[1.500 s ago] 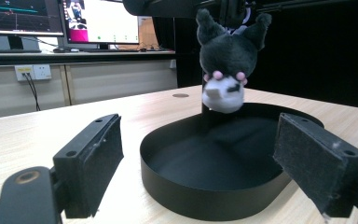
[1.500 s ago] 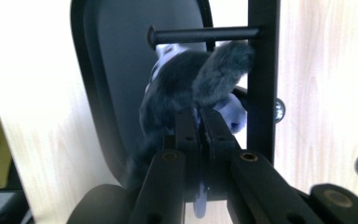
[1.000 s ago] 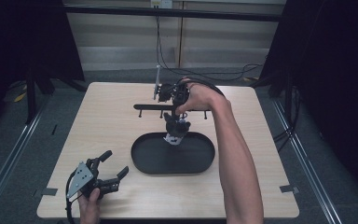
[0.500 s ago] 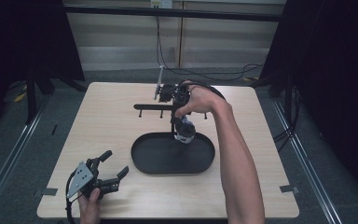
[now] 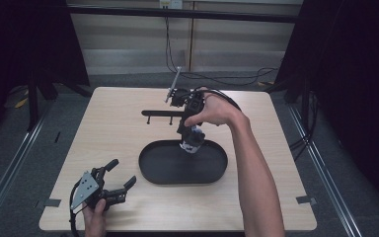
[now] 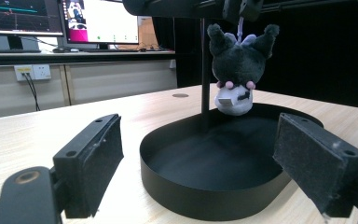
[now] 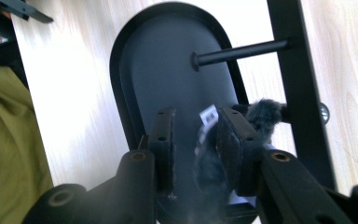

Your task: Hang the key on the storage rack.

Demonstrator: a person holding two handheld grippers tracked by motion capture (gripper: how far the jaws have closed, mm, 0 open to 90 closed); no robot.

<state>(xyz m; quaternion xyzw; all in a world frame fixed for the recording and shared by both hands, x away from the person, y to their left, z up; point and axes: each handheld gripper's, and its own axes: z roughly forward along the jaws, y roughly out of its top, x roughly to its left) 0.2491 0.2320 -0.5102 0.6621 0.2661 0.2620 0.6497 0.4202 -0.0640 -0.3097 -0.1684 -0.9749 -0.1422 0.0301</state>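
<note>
Work in hand: a small dark plush toy (image 6: 235,70) is being let go over the black oval tray (image 5: 153,170), close to the black peg rack (image 5: 158,113).
Plush toy, place: in the high view it sits just right of centre, under the right hand and over the far rim of the tray. In the left gripper view it hangs in the upper right of the frame, head down, its pale face above the tray floor and apart from it.
Plush toy, support: a thin cord rises from it toward the dark bar at the top of the left gripper view; whether rack or gripper carries it I cannot tell.
Right gripper (image 7: 196,135): its jaws have just been opening and stand narrowly parted. The toy's fur lies between them against the right-hand pad, with a clear gap to the left-hand pad.
Key relation: the toy lies straight below the right gripper, its long axis vertical, so a drop lands near the tray's far end.
Left gripper (image 5: 114,178): jaws wide, holding nothing, lower left of the high view, aimed at the tray.
Nearer hand: the right, by far; the left is well apart.
</note>
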